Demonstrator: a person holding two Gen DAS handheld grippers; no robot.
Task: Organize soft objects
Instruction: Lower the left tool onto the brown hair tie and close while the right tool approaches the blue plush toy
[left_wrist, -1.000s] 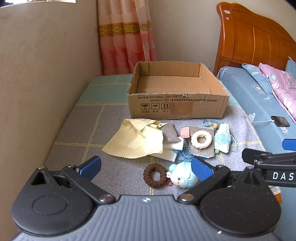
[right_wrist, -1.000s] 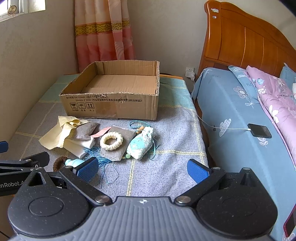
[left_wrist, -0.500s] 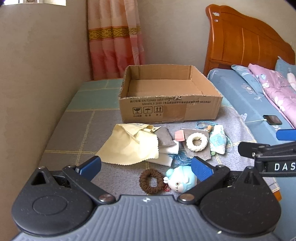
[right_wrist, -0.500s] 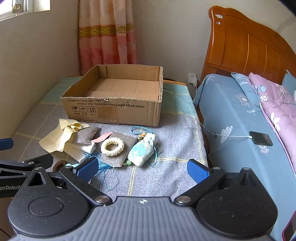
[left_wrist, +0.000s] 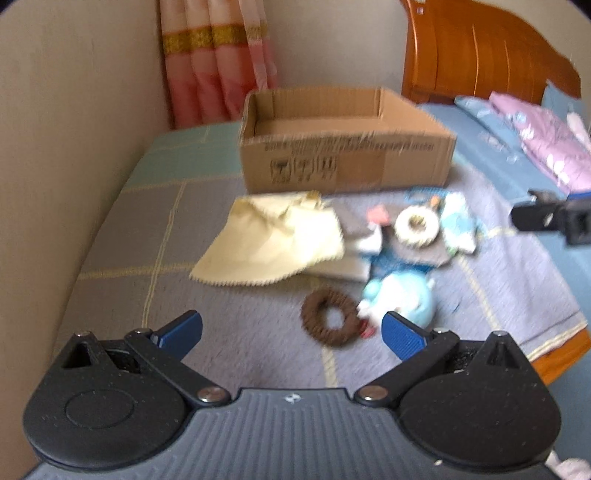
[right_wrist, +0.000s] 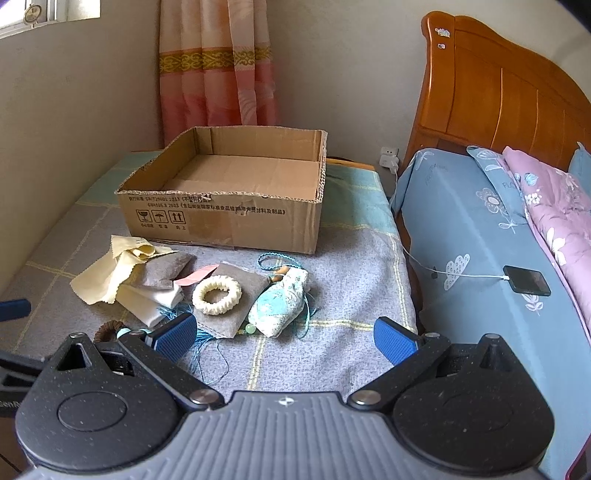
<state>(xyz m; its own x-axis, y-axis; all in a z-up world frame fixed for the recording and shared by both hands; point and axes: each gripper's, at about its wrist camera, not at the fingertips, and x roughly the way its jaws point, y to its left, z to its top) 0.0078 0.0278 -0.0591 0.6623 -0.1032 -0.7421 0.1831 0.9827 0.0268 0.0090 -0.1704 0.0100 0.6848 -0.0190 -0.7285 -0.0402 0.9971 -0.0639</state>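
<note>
An open cardboard box (left_wrist: 343, 162) (right_wrist: 229, 218) stands empty at the back of the cloth-covered table. In front of it lie a yellow cloth (left_wrist: 273, 243) (right_wrist: 110, 269), a grey pouch (right_wrist: 166, 269), a white knitted ring (left_wrist: 417, 225) (right_wrist: 217, 293), a pale blue sachet (left_wrist: 458, 225) (right_wrist: 279, 306), a brown scrunchie (left_wrist: 330, 322) and a blue plush toy (left_wrist: 402, 299). My left gripper (left_wrist: 291, 334) is open and empty, just short of the scrunchie. My right gripper (right_wrist: 284, 338) is open and empty, near the sachet.
A wall runs along the table's left side, a curtain (right_wrist: 218, 66) hangs behind. A bed with blue sheet (right_wrist: 480, 236), a charging phone (right_wrist: 526, 280) and a wooden headboard (right_wrist: 495, 88) lies to the right. The table edge (left_wrist: 561, 354) is at right.
My left gripper has swung left and pulled back with motion blur; the objects shifted right in its view. My right gripper rose slightly. Nothing was grasped.
</note>
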